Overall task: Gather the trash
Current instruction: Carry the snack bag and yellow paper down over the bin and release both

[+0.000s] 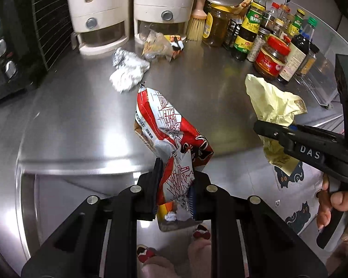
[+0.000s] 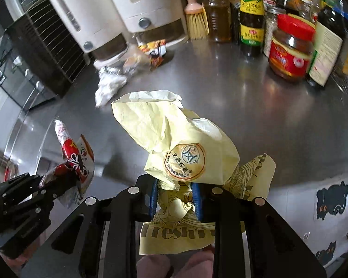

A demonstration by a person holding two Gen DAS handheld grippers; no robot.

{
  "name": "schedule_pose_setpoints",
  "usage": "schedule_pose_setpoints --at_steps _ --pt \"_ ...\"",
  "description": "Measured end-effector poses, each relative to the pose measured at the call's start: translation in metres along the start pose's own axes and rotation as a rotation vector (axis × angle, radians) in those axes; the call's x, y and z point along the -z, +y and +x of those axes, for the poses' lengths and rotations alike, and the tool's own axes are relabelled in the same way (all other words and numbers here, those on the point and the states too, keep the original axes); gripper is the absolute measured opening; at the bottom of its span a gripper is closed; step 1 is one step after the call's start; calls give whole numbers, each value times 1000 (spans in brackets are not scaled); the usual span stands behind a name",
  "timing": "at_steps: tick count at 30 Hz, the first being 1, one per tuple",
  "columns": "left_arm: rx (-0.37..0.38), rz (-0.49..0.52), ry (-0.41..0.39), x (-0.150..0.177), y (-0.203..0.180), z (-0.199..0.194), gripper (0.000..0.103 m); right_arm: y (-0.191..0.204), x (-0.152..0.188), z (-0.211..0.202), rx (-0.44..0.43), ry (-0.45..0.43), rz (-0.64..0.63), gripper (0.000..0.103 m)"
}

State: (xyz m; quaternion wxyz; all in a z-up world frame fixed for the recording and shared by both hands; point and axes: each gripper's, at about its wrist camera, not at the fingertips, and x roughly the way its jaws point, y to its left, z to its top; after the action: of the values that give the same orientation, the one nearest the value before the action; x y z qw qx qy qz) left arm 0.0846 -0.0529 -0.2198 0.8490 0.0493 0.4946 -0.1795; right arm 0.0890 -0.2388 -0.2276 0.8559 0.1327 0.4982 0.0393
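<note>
Steel counter (image 1: 81, 120) with foil wad (image 1: 127, 71); left tool (image 1: 176, 185) pinching red wrapper (image 1: 169, 127), right tool (image 2: 175, 194) yellow bag (image 2: 174, 139).

- Steel counter (image 1: 220, 88), bare and shiny in the middle
- Two cream dispensers (image 1: 99, 16) upright side by side at the back; a straw brush (image 1: 196, 26) stands just beside the right one
- Black oven (image 1: 14, 41) at the counter's left end, knobs on its front
- Sauce bottles and jars (image 1: 248, 32) crowd the back right; nearest stands a red-lidded jar (image 1: 272, 58)
- Cat-print mat (image 2: 331, 199) on the floor below the counter edge
</note>
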Motion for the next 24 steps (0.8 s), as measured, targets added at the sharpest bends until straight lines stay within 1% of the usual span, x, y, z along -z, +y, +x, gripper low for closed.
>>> schedule_pose_setpoints --at_steps 2,5,8,9,15,20,24 --pt "-6 -5 7 13 1 -5 19 2 13 -4 0 11 2 26" --pt "-9 -13 20 35 3 -9 19 6 41 -9 -12 41 5 26" --pt "0 -18 50 61 3 -6 19 8 66 -7 -17 77 1 26" --pt "2 -19 62 68 3 -4 19 8 78 -3 -19 101 3 26" --pt "14 -31 139 106 0 23 19 -1 117 30 -10 206 37 26" --pt "33 -45 188 125 -3 53 19 -8 134 61 3 263 43 26" --pt "29 -39 227 136 -4 84 19 -16 144 91 7 306 80 26"
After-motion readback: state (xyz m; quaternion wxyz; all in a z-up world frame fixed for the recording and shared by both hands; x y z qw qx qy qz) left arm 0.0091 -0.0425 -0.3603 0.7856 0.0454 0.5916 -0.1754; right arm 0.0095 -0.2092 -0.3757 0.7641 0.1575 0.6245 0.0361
